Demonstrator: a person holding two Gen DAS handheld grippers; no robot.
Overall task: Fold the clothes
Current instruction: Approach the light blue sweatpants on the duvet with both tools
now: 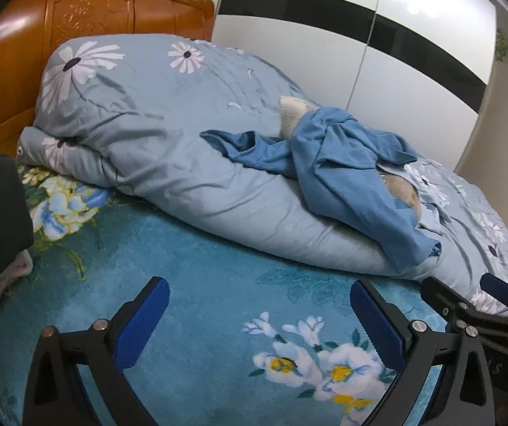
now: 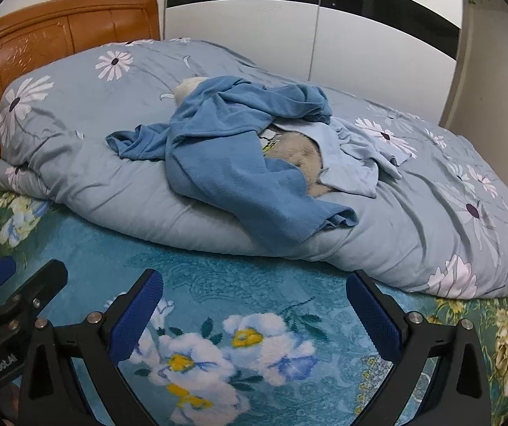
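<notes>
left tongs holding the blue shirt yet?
No: the left tongs are open and empty above the teal floral blanket, apart from the crumpled blue shirt.

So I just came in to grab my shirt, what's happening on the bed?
Nothing is folded yet. A person holds the left gripper and right gripper, both open and empty, over the teal floral blanket. The clothes wait in a crumpled pile on the rolled-up daisy-print duvet: a blue shirt, a light blue garment and a cream one tucked between them.
</notes>
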